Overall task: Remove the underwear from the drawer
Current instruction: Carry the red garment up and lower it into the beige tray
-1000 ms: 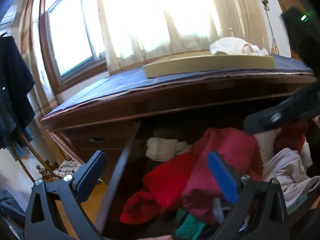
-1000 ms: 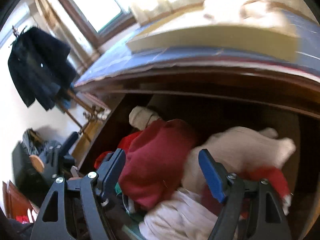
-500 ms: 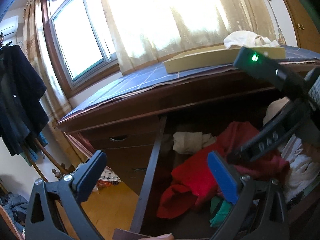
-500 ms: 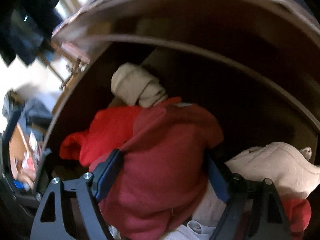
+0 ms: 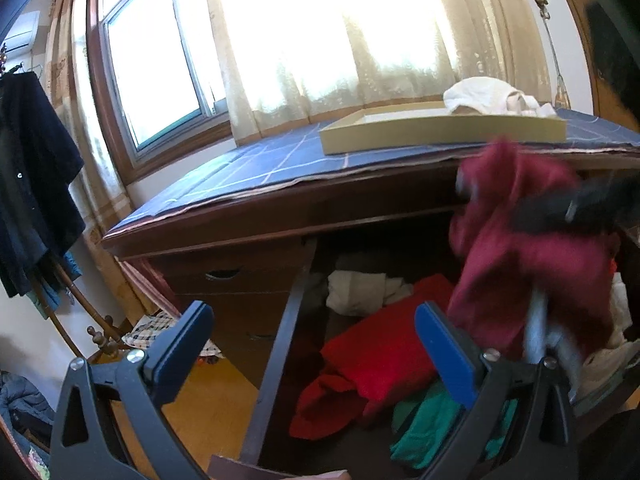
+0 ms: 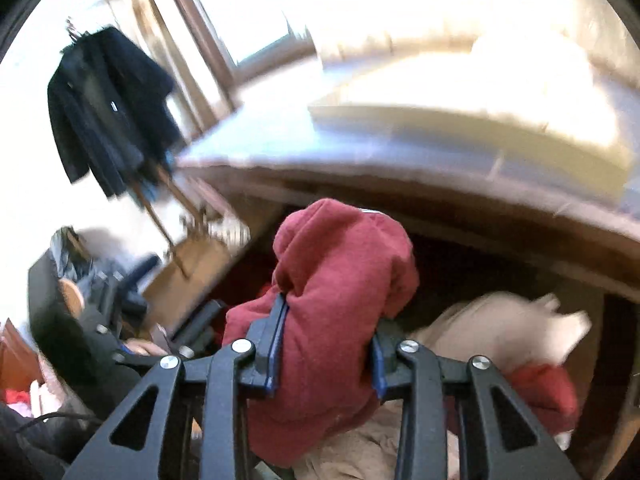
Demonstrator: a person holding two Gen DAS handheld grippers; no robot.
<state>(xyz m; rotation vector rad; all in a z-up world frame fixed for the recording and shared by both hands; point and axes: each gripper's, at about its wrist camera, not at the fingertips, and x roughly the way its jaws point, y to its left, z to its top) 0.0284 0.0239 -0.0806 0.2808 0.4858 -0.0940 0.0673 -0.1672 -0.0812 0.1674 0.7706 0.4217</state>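
Hidden: dark-red fleece underwear (image 6: 336, 304) covers right gripper (image 6: 328, 350) pads, closing on it.
Left gripper (image 5: 312, 344): wide open, empty.
Drawer (image 5: 280, 344): contents partly hidden.

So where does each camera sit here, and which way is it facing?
Left wrist: on the left gripper, fingers open and empty, facing the open drawer, desk and window.
Right wrist: on the right gripper, fingers closing on the maroon garment, facing the drawer.
Shared: drawer, maroon garment, tray, dark coat.
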